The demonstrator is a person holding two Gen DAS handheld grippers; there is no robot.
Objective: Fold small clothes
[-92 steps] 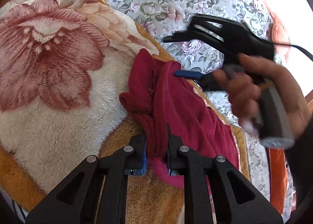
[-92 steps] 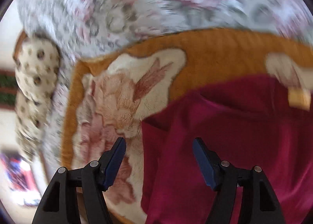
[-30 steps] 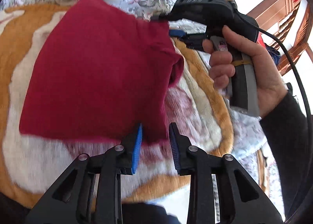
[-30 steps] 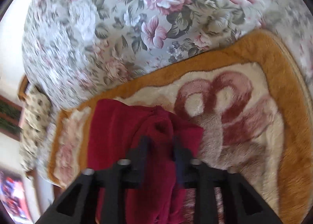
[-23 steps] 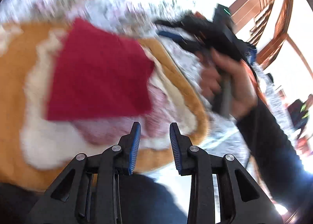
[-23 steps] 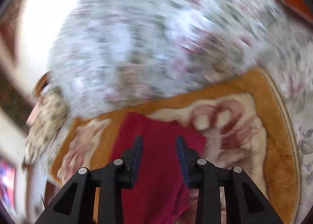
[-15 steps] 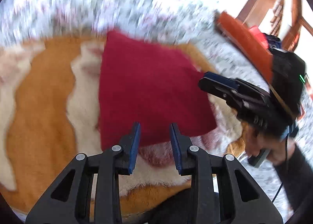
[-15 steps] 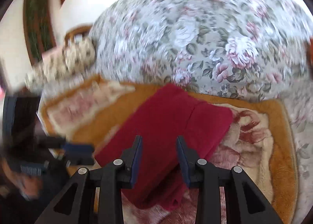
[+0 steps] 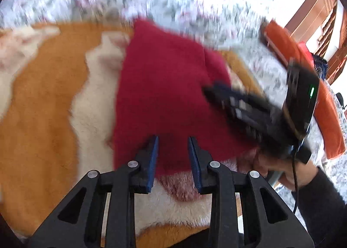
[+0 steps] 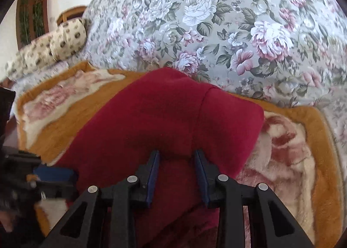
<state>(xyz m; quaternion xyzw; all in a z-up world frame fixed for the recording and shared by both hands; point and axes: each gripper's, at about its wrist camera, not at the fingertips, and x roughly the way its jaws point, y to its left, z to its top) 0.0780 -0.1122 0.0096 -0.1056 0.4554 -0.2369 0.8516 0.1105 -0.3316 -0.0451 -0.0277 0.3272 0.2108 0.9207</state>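
Left tool (image 9: 173, 145) spread, empty, over the red garment (image 9: 164, 87); right tool (image 10: 176, 159) likewise parted, gripping nothing.

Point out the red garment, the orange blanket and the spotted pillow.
red garment (image 10: 164, 118), right wrist view, middle of the cloth.
orange blanket (image 9: 41, 105), left wrist view, bare orange part.
spotted pillow (image 10: 67, 40), right wrist view, its end.

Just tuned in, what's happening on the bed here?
A person with a hand-held gripper in each hand is folding a red garment laid on an orange and cream blanket over a floral bedspread. The garment lies folded into a rough rectangle. The left hand-held gripper and the right hand-held gripper both hang open over its near edge, holding nothing.
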